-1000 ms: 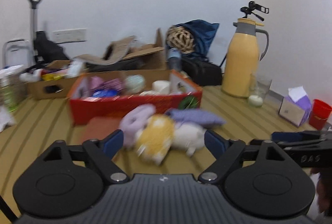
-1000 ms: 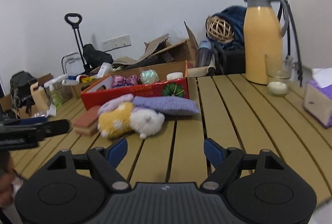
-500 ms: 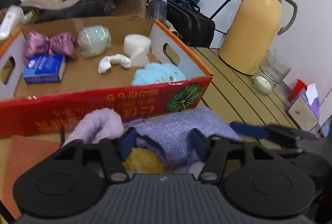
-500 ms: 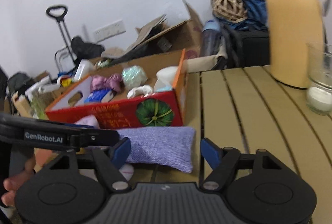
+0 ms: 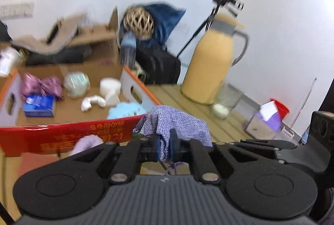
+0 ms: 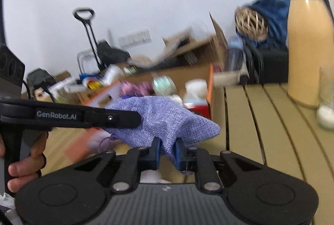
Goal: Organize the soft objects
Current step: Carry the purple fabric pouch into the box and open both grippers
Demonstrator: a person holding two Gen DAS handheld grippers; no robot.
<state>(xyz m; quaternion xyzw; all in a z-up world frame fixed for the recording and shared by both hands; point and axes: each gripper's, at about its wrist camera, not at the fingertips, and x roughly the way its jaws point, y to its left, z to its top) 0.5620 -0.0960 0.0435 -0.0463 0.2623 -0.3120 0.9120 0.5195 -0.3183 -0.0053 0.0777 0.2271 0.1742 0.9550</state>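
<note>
A purple woven pouch (image 5: 177, 122) (image 6: 165, 118) hangs lifted off the slatted table, pinched from two sides. My left gripper (image 5: 165, 147) has its jaws closing tight on one end, blue pads pressing the fabric. My right gripper (image 6: 168, 152) has its jaws closing tight on the other end in the same way. In the right wrist view the left gripper's finger (image 6: 87, 117) reaches the pouch from the left. Just behind stands the red cardboard box (image 5: 62, 134), holding a light blue fluffy thing (image 5: 125, 110) and pink bundles (image 5: 41, 85). A lilac plush (image 5: 87, 142) lies below.
A yellow thermos jug (image 5: 210, 66) and a glass with a candle (image 5: 225, 104) stand on the table (image 6: 261, 120) at right, with a tissue box (image 5: 265, 120) further right. Cardboard boxes, a dark bag and a wicker ball (image 5: 138, 21) crowd the back. A hand (image 6: 23, 166) holds the left gripper.
Both grippers moved in over the pile from open, closed on the purple pouch and lifted it clear of the other plush items.
</note>
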